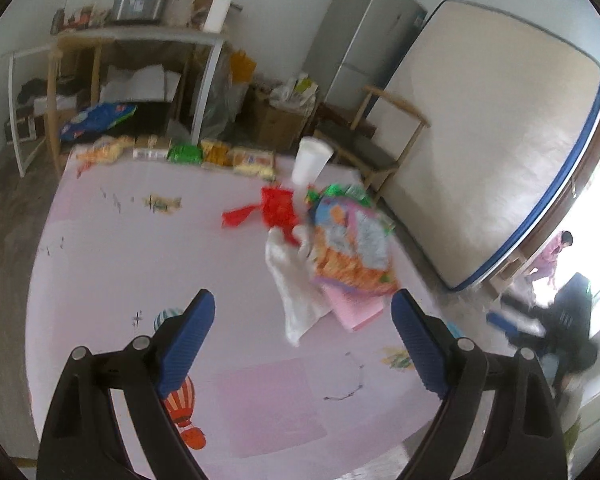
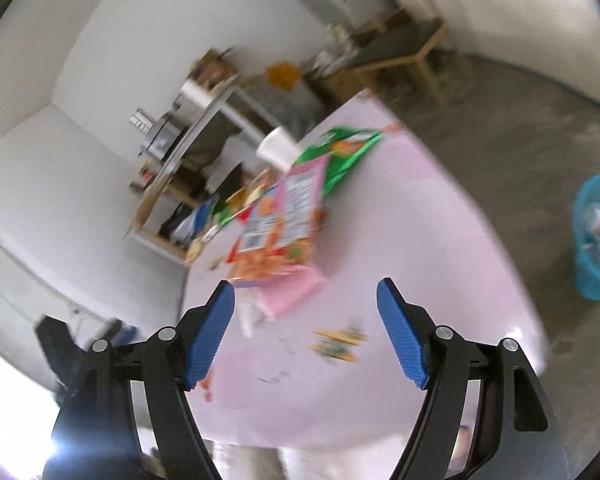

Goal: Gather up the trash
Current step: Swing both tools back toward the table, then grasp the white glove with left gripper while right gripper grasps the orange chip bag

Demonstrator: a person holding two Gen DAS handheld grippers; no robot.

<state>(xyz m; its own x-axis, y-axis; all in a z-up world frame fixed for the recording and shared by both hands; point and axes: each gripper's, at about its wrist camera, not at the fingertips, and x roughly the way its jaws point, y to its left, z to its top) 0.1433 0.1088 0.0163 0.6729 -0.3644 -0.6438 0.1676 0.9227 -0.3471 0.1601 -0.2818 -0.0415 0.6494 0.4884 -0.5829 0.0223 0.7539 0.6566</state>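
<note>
Both tools empty, jaws wide: left tool [image 1: 302, 316], right tool [image 2: 305, 300]. Trash pile lay just ahead on pink surface [image 1: 120, 248]: snack bag [image 1: 352, 248] above-right of left tool, w/ white cloth [image 1: 296, 280], red wrapper [image 1: 276, 208], white cup [image 1: 310, 160]. Blue bin [image 2: 598, 236] at right edge, on floor.

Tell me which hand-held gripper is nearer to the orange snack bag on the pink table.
Probably the right, though it is close. The right hand-held gripper hangs open just short of the orange snack bag; the left hand-held gripper is open too, the bag ahead and to its right.
</note>
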